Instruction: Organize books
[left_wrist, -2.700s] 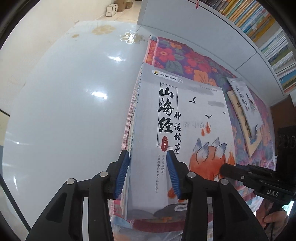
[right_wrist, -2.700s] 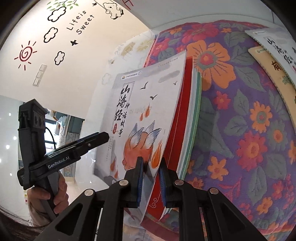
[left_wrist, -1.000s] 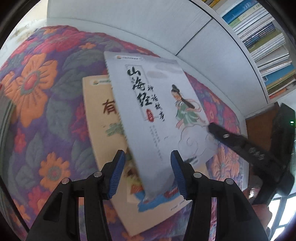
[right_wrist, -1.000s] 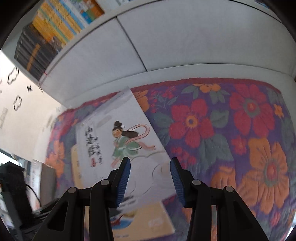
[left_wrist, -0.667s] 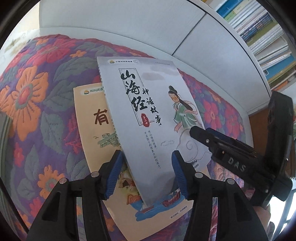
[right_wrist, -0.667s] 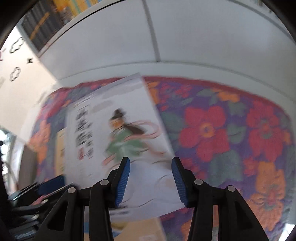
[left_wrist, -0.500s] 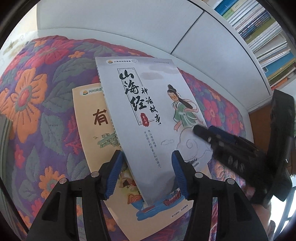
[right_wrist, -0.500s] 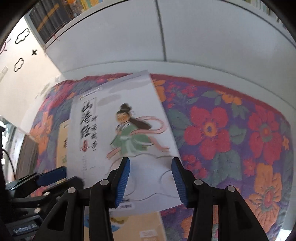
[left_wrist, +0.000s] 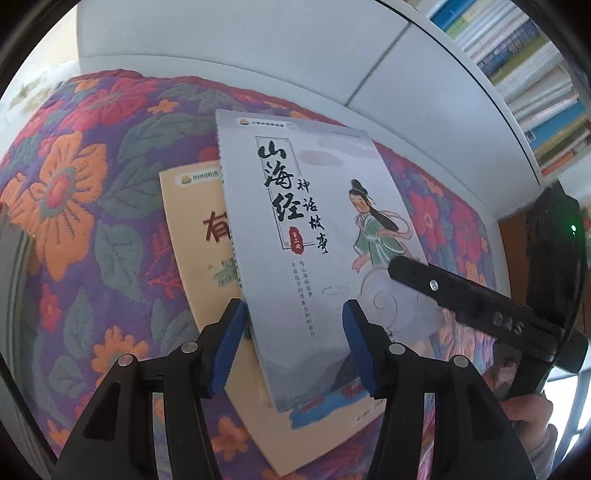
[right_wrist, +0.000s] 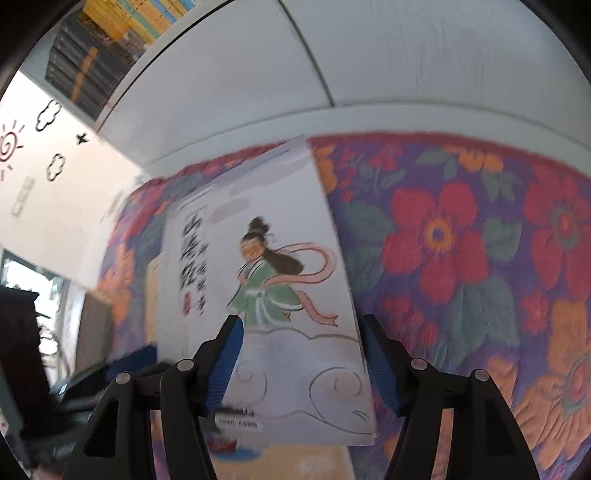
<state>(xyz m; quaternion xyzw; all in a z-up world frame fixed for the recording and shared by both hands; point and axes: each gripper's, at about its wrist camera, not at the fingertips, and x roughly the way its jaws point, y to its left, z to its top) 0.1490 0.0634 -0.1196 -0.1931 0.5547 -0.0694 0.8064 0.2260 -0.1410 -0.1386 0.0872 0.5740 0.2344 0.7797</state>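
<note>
White book (right_wrist: 273, 295) unmoved; right tool (right_wrist: 301, 362) opening wider.

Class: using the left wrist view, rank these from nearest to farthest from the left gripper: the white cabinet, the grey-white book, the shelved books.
1. Grey-white book: between the left gripper's jaws.
2. White cabinet: behind the floral cloth.
3. Shelved books: upper right, above the cabinet.
</note>
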